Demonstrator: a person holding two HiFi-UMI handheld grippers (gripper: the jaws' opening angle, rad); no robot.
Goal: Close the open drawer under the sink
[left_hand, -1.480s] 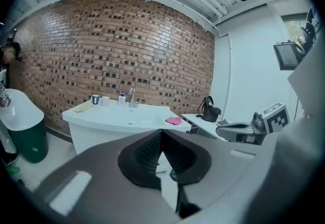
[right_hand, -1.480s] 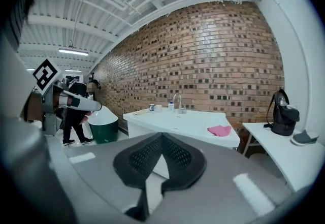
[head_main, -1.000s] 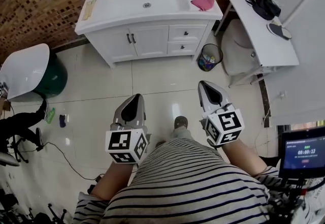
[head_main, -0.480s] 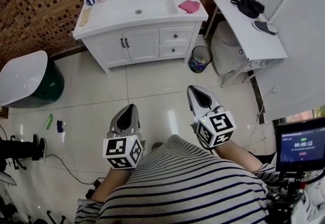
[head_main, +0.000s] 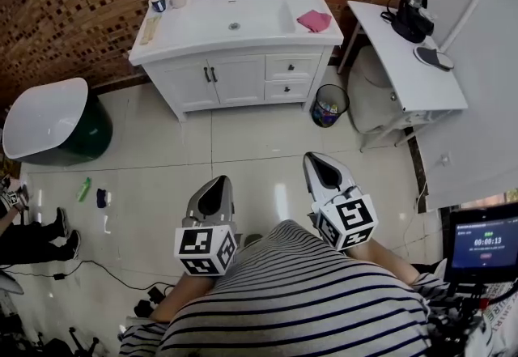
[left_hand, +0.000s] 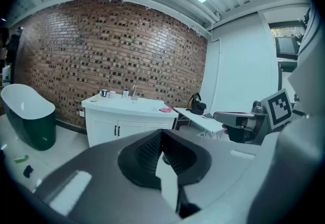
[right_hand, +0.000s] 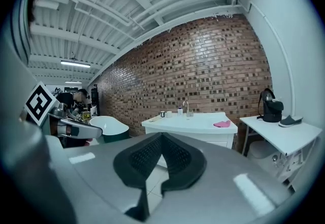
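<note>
The white sink cabinet (head_main: 235, 72) stands against the brick wall, well ahead of me across the tiled floor. Its two small drawers (head_main: 290, 66) sit at the right of the double doors; from here both fronts look flush, and I cannot tell whether one stands out. My left gripper (head_main: 220, 180) and right gripper (head_main: 314, 158) are held close to my body, far from the cabinet. Both are shut with nothing between the pads. The left gripper (left_hand: 161, 132) points at the cabinet (left_hand: 122, 124); so does the right gripper (right_hand: 161, 135), toward the same cabinet (right_hand: 195, 131).
A waste bin (head_main: 328, 107) stands right of the cabinet, beside a white side table (head_main: 409, 52) bearing a black appliance (head_main: 411, 11). A white-and-green bathtub (head_main: 48, 116) is at left. A pink cloth (head_main: 314, 20) lies on the counter. Small items (head_main: 85, 188) and cables litter the left floor.
The head view has shifted a little, so the cabinet sits slightly differently in frame. Both grippers stay shut near my body, at much the same distance from the cabinet.
</note>
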